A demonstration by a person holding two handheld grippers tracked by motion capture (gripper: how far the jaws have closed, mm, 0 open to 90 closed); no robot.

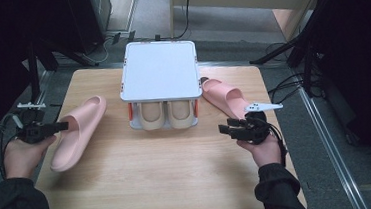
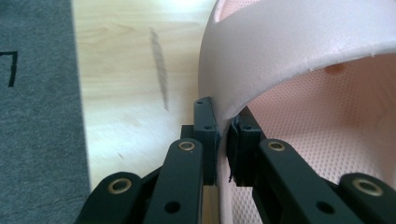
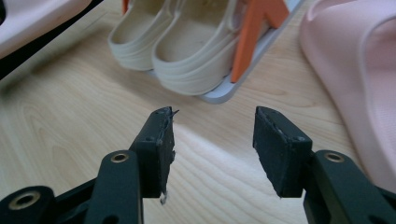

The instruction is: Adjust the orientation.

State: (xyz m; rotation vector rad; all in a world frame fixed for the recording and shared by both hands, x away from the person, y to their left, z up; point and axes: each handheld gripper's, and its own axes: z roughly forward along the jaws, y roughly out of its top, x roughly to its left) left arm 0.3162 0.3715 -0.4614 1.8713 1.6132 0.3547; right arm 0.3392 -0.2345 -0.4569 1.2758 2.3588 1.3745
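Pink slipper (image 1: 78,132) — strap edge pinched in the left claw (image 2: 223,135) — right claw (image 3: 212,135) gapes empty.

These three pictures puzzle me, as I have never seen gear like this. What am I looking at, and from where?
A person sits at a wooden table and holds hand-worked tongs in each hand. One picture looks down from above. The other two come from small cameras riding on each pair of tongs.

On the table stands a white shoe rack with a beige pair of slippers under it. A pink slipper lies to its right.

The left tongs pinch the strap of another pink slipper. The right tongs are open and hold nothing.
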